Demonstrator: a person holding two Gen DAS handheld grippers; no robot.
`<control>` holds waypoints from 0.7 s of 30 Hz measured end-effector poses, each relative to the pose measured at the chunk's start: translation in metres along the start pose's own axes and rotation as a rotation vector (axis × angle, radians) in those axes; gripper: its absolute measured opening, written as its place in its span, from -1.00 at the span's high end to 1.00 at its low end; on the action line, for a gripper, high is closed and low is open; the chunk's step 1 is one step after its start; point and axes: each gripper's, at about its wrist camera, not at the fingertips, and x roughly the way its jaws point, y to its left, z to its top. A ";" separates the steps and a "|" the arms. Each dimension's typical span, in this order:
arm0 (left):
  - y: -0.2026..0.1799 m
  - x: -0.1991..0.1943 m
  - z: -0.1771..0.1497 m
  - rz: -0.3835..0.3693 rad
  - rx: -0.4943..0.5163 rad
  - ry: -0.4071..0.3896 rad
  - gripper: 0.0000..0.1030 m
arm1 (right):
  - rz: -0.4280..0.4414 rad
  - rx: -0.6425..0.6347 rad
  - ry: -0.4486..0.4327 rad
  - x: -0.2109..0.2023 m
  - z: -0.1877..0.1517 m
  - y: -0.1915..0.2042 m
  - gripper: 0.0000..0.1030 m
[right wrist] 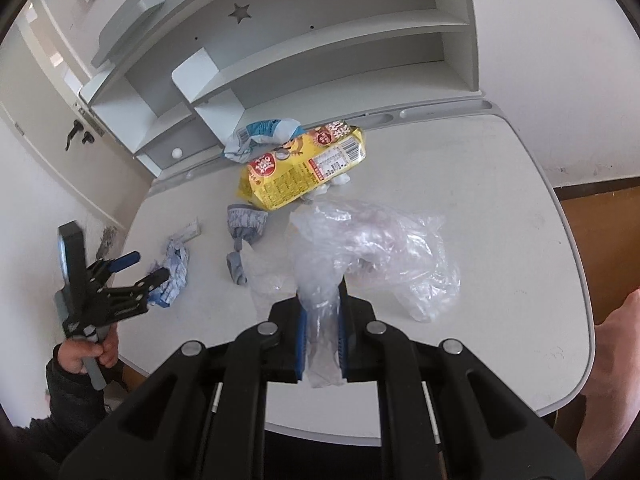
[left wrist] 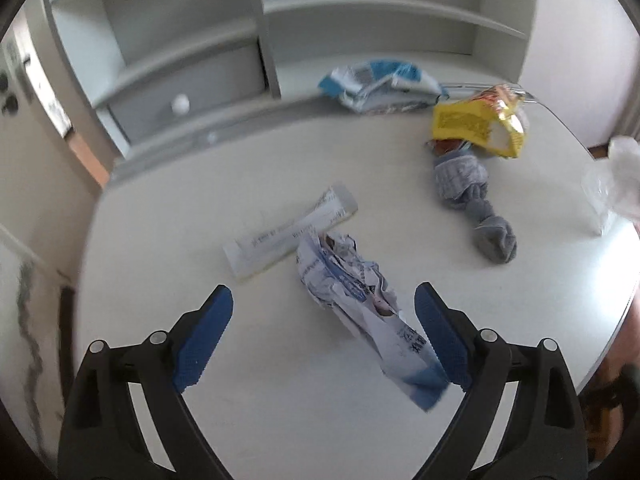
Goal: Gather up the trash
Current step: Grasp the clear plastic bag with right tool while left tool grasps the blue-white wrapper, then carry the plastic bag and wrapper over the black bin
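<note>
My left gripper (left wrist: 324,304) is open, its blue pads either side of a crumpled white-and-blue wrapper (left wrist: 352,292) lying on the white desk (left wrist: 168,360); the wrapper's near end touches the right pad. The left gripper also shows in the right wrist view (right wrist: 146,266), beside the wrapper (right wrist: 174,266). My right gripper (right wrist: 322,316) is shut on a clear plastic bag (right wrist: 360,248) that spreads over the desk. The bag's edge shows at the far right in the left wrist view (left wrist: 612,184).
On the desk lie a white tube box (left wrist: 288,234), a knotted grey sock (left wrist: 476,204), a yellow snack bag (right wrist: 300,168) and a blue-white packet (right wrist: 260,134). A grey shelf unit (right wrist: 320,52) stands at the back. The desk edge (right wrist: 560,400) is close on the right.
</note>
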 end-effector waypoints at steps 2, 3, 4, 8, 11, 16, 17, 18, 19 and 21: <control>-0.003 0.007 -0.001 0.006 0.001 0.015 -0.57 | -0.009 -0.012 -0.003 -0.003 0.000 -0.001 0.76; -0.005 0.010 -0.002 0.009 -0.003 0.028 -0.08 | -0.018 -0.017 -0.010 -0.007 -0.002 -0.002 0.76; -0.006 0.012 -0.003 -0.002 -0.011 0.041 0.23 | -0.025 -0.019 -0.019 -0.011 -0.004 -0.004 0.76; -0.026 -0.004 -0.002 -0.040 -0.003 0.004 0.51 | -0.055 -0.005 -0.064 -0.034 -0.016 -0.023 0.76; -0.058 -0.026 0.006 -0.061 0.048 -0.053 0.52 | -0.095 0.033 -0.107 -0.057 -0.033 -0.050 0.76; -0.145 -0.062 0.023 -0.223 0.166 -0.153 0.51 | -0.197 0.169 -0.165 -0.096 -0.081 -0.116 0.76; -0.172 -0.066 0.024 -0.270 0.212 -0.166 0.51 | -0.216 0.191 -0.169 -0.101 -0.090 -0.127 0.76; -0.198 -0.068 0.024 -0.312 0.248 -0.171 0.51 | -0.241 0.231 -0.173 -0.107 -0.104 -0.145 0.76; -0.231 -0.070 0.023 -0.370 0.293 -0.173 0.51 | -0.250 0.262 -0.174 -0.110 -0.114 -0.158 0.76; -0.279 -0.070 0.019 -0.453 0.362 -0.166 0.51 | -0.271 0.342 -0.174 -0.116 -0.140 -0.190 0.76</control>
